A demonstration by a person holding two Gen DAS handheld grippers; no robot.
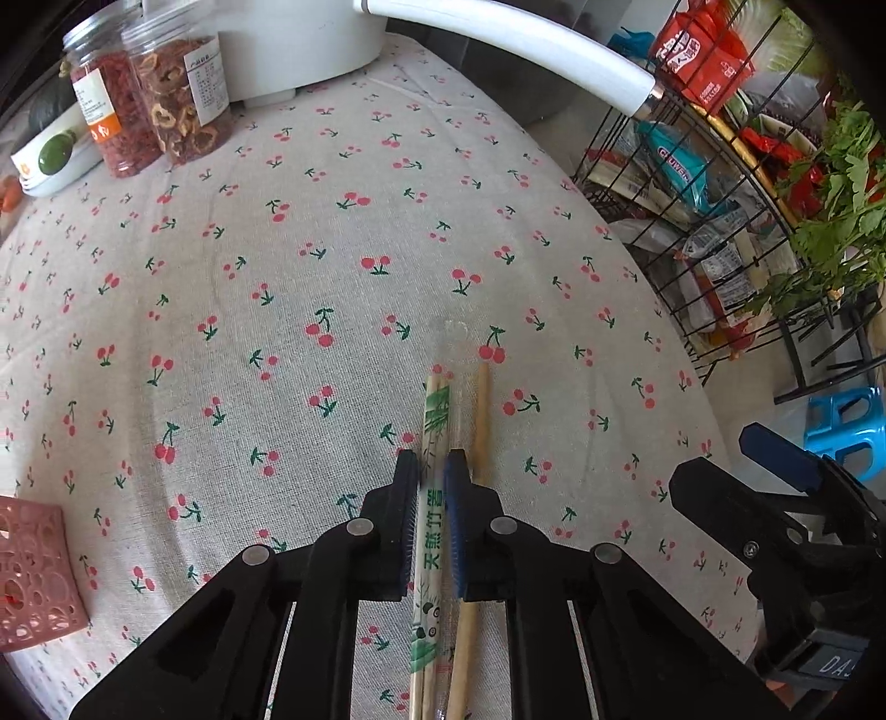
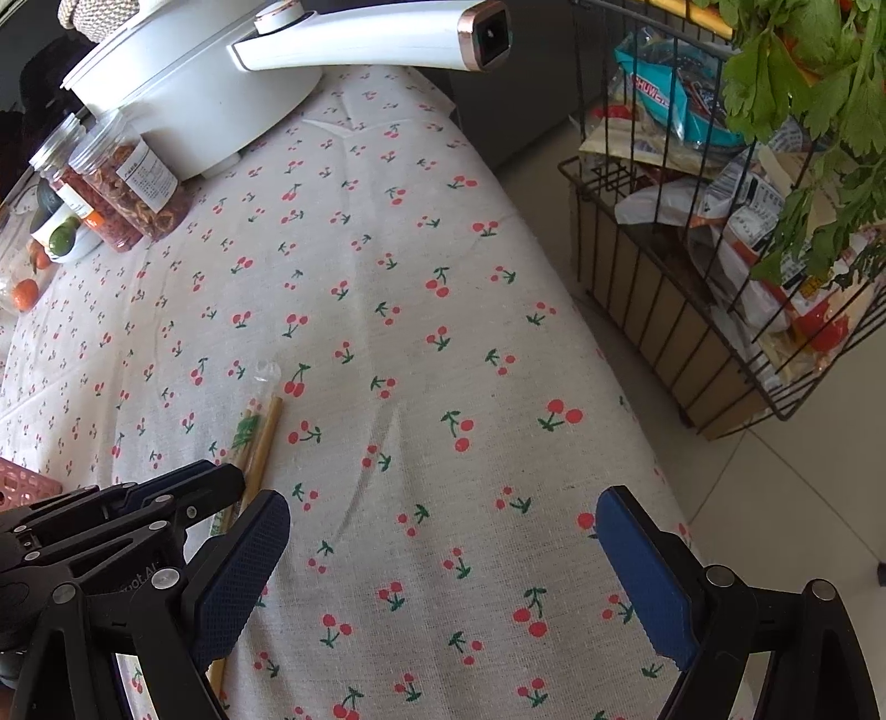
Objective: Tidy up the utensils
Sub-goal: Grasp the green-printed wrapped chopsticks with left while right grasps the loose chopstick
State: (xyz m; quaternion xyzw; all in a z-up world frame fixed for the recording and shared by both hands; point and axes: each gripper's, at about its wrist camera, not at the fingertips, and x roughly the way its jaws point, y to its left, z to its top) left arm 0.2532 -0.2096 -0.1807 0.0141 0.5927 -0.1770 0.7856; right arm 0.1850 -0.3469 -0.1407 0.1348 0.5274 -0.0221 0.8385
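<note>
- Wrapped chopsticks [image 1: 433, 487] lie on the cherry-print tablecloth [image 1: 310, 266], squeezed between the left gripper [image 1: 431, 471] pads; its jaws are clenched on the sleeve
- A bare chopstick [image 1: 480, 421] lies just beside the outer face of the blue pad, touching the cloth; it is not gripped
- The right gripper [image 2: 443, 554] stands released, jaws wide apart with only cloth between them
- Ahead of the left jaws the cloth is open; two jars [image 1: 149, 99] and a white pot [image 1: 288, 44] stand far beyond
- A pink basket [image 1: 33, 576] sits well to the left; the table edge and a wire rack [image 1: 720, 232] lie to the right
</note>
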